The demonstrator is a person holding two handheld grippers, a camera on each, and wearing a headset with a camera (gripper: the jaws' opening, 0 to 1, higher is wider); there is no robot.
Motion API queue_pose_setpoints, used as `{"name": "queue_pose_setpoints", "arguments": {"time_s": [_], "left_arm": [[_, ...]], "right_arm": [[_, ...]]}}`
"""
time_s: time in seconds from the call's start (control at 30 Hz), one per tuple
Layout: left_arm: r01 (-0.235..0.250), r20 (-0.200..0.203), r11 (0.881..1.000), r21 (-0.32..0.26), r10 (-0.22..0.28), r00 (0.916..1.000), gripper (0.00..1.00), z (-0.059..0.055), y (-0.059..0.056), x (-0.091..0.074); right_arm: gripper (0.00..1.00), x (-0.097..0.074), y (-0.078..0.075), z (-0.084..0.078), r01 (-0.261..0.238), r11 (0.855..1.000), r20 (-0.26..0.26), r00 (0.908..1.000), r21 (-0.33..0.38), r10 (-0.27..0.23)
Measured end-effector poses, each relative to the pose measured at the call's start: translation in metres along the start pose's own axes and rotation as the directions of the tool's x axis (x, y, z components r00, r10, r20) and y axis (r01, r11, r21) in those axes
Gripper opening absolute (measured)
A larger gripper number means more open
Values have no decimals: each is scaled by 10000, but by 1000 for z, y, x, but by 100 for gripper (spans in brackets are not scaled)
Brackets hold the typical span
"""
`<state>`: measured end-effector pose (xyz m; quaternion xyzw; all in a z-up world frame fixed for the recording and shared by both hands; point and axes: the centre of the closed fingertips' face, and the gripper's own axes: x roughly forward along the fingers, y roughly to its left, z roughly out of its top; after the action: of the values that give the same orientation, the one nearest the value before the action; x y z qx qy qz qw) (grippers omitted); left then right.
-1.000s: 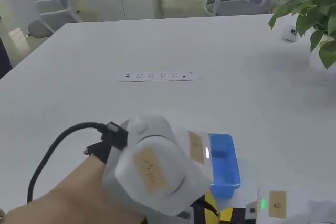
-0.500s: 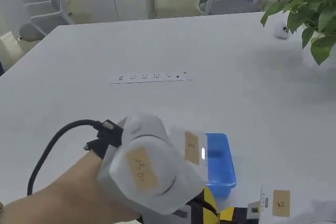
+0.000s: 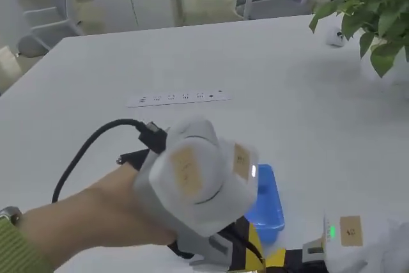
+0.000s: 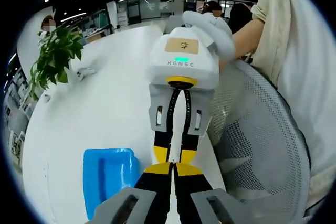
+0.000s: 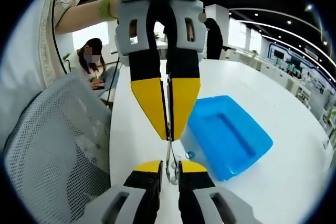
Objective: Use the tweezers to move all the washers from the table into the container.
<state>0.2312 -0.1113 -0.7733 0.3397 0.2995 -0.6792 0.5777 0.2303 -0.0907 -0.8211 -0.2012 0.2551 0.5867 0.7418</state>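
Note:
The tweezers (image 5: pixel 169 150) are a thin metal strip standing between both pairs of yellow fingertips. My left gripper (image 5: pixel 168 129) comes down from the top of the right gripper view, shut on their upper part. My right gripper (image 5: pixel 169 167) is closed on their lower end. The left gripper view has the two grippers tip to tip, left gripper (image 4: pixel 171 169) below and right gripper (image 4: pixel 171 153) above. A blue container (image 5: pixel 226 135) lies on the white table just beside them, also visible as the container (image 3: pixel 271 199) behind my left gripper (image 3: pixel 252 250). One small washer (image 5: pixel 190 155) lies by the container's near corner.
A white power strip (image 3: pixel 177 98) lies mid-table. A potted plant (image 3: pixel 367 4) and a small white device (image 3: pixel 335 38) sit at the far right. A grey mesh chair (image 4: pixel 257 145) stands at the table's near edge, with a person's body close behind.
The head camera has shifted, sliding the table scene left. My left gripper sits a little higher and further right in view, still beside the container.

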Motion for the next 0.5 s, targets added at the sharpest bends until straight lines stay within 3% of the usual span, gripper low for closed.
{"name": "queue_pose_setpoints", "arguments": {"time_s": [0.17, 0.3, 0.37, 0.43, 0.5], "left_arm": [[178, 63, 9990, -417, -176, 9998, 0, 3, 1, 3], [142, 214, 9964, -840, -124, 9997, 0, 3, 0, 4], [138, 324, 9948, -1010, -106, 9994, 0, 3, -1, 4], [27, 362, 9950, -1003, 9, 9993, 0, 2, 0, 4], [-20, 387, 9958, -913, 55, 9992, 0, 2, -2, 4]], "right_arm": [[10, 8, 1, -2, -427, 9990, -363, 9984, 151, 432], [9, 15, 2, -3, -414, 9991, -629, 9972, -16, 412], [7, 15, 0, -2, -449, 9987, -659, 9967, 225, 463], [4, 14, 3, -7, -648, 9968, -893, 9936, 464, 688], [3, 15, 0, -4, -604, 9961, -719, 9953, 640, 650]]}}
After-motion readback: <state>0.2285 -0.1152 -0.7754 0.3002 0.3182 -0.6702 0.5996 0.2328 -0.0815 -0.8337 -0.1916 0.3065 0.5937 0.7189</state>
